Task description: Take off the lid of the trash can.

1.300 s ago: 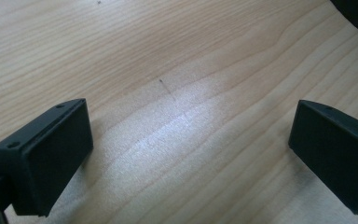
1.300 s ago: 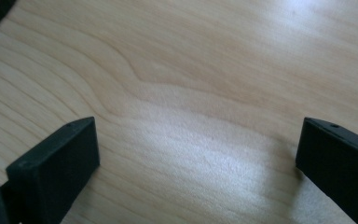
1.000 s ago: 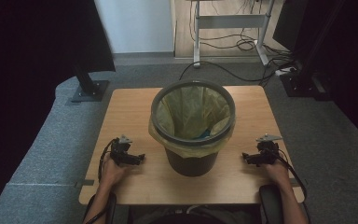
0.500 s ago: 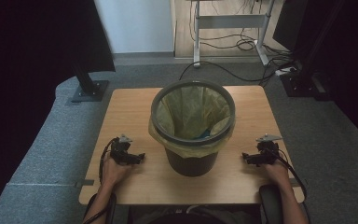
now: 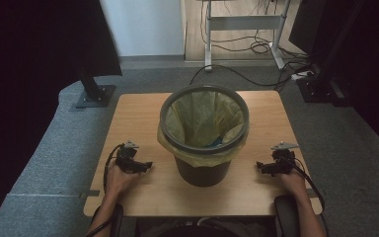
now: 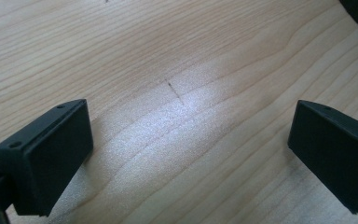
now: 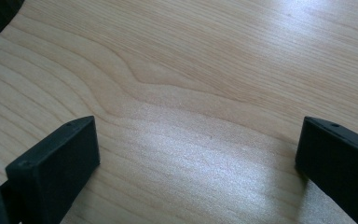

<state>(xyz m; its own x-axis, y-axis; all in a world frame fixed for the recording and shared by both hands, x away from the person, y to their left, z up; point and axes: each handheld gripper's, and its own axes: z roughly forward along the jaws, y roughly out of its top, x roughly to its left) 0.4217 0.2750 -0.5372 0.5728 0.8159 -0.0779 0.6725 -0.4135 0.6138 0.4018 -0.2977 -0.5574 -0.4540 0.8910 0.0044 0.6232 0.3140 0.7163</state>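
Both tongs rest released on the surface (image 5: 143, 108), left tongs (image 5: 145, 166) and right tongs (image 5: 260, 168) flanking the lined bin (image 5: 205, 133) at centre. Nothing is grasped; the bag's removal looks not yet begun.

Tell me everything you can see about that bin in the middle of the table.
The waste bin is a round, dark bucket, plastic by its look, that narrows toward its base. It stands upright at the middle of the wooden table. A thin yellowish bin liner lines the inside and folds out over the grey rim, hanging crumpled below it. Something blue lies deep inside; what it is cannot be told. The left tool and right tool rest on the table either side, apart from it.
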